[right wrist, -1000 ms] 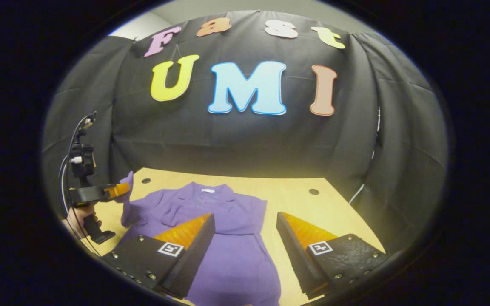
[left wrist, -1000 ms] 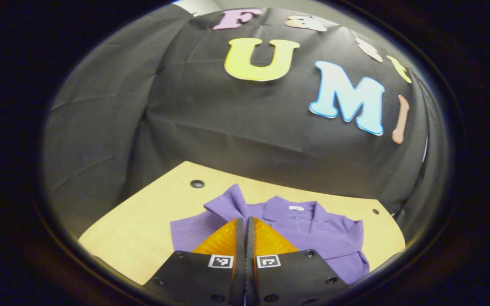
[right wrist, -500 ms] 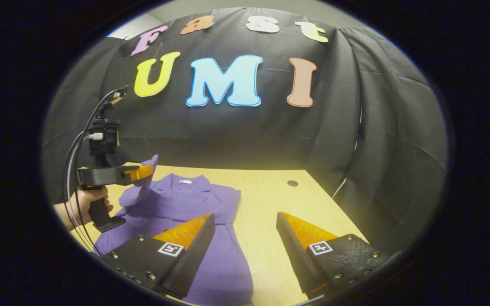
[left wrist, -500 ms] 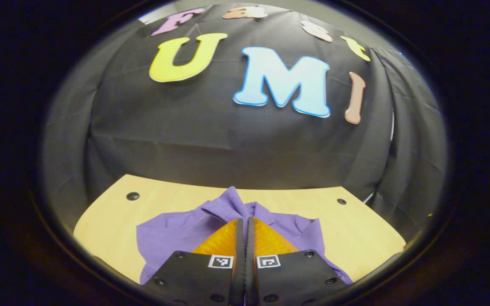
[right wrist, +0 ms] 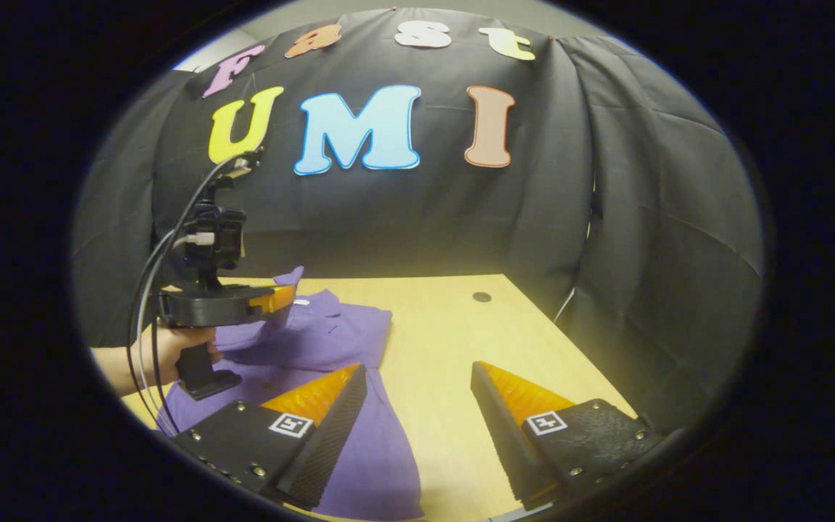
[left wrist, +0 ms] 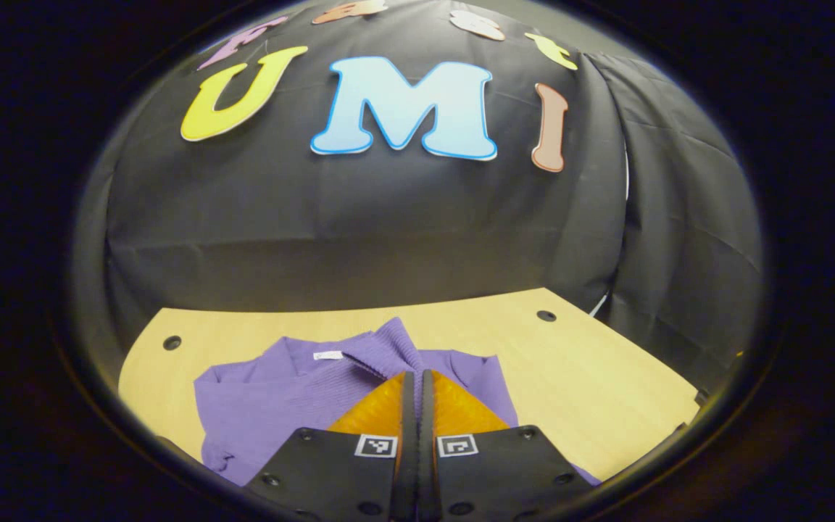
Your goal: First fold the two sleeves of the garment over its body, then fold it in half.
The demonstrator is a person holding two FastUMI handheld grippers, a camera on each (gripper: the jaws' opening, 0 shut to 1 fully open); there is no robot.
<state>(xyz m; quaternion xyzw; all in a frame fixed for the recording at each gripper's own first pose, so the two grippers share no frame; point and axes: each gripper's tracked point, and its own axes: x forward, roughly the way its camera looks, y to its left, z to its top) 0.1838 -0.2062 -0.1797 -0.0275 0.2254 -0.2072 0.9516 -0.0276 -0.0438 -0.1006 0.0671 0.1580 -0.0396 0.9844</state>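
A purple garment (left wrist: pixel 272 409) lies spread on the wooden bench (left wrist: pixel 591 377), its collar toward the far edge by the black cloth wall (right wrist: pixel 403 217); the left gripper (left wrist: pixel 417 377), held by a hand (right wrist: pixel 171 348), is clamped on a ribbed sleeve cuff (left wrist: pixel 388 348) lifted above the garment's body; the right gripper (right wrist: pixel 417 388) hovers near the front edge, its fingers spread wide apart, touching nothing

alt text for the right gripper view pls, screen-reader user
The left gripper, held in a person's hand, pinches a ribbed sleeve cuff of the purple knit garment lifted over its body on the pale wooden table. The right gripper hovers open in the foreground.
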